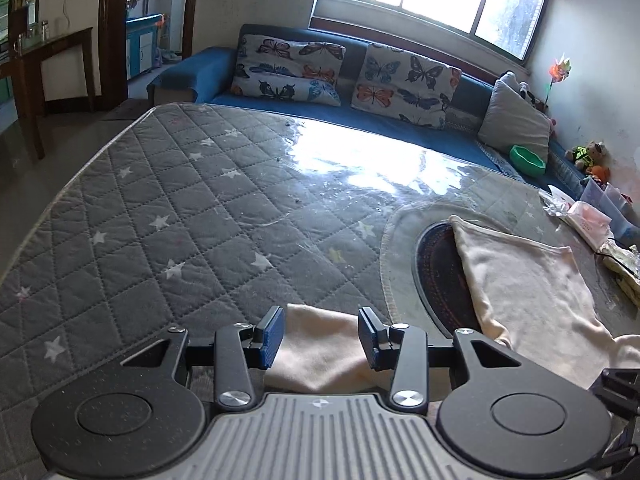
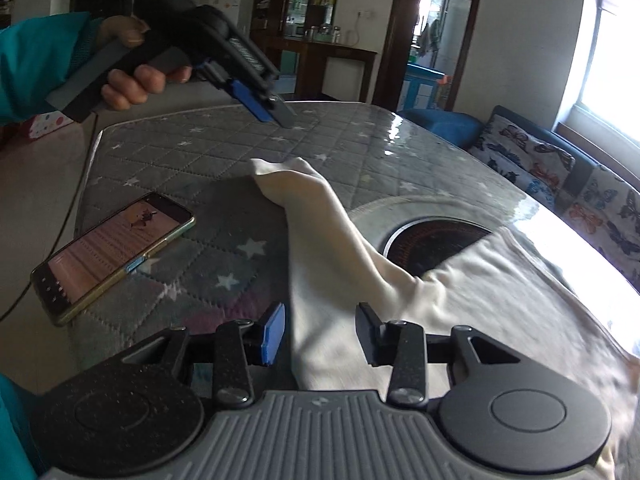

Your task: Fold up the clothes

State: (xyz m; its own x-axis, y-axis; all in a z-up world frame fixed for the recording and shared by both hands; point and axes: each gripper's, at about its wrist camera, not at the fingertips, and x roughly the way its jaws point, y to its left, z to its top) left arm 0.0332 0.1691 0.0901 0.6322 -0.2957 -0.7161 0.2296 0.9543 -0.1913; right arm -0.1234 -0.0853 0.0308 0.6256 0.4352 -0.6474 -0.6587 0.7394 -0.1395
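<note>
Cream garment (image 2: 460, 292) lies on the table (image 1: 160, 208), body spread flat toward the right side and partly over a round dark disc (image 1: 440, 276) set in a pale ring; one long sleeve (image 2: 316, 216) runs out crumpled, its end bunched near table centre. Fabric looks soft, thin knit, loosely wrinkled, edges blurred in the right wrist view. Left gripper (image 1: 320, 338) hovers above the table, held tilted nose-down by a hand (image 2: 136, 80) in a teal sleeve (image 2: 36, 64); jaws spread, cloth showing in the gap below, nothing pinched. Right gripper (image 2: 322, 334) sits low over the garment, jaws also spread, sleeve base passing between them, contact unclear. Both have blue pads on black linkages. Table cover is grey quilted fabric with white stars under a glossy clear sheet. Phone (image 2: 108, 252), screen lit, lies flat left of the sleeve. Blue sofa (image 1: 280, 100) behind, butterfly cushions (image 1: 288, 68).
</note>
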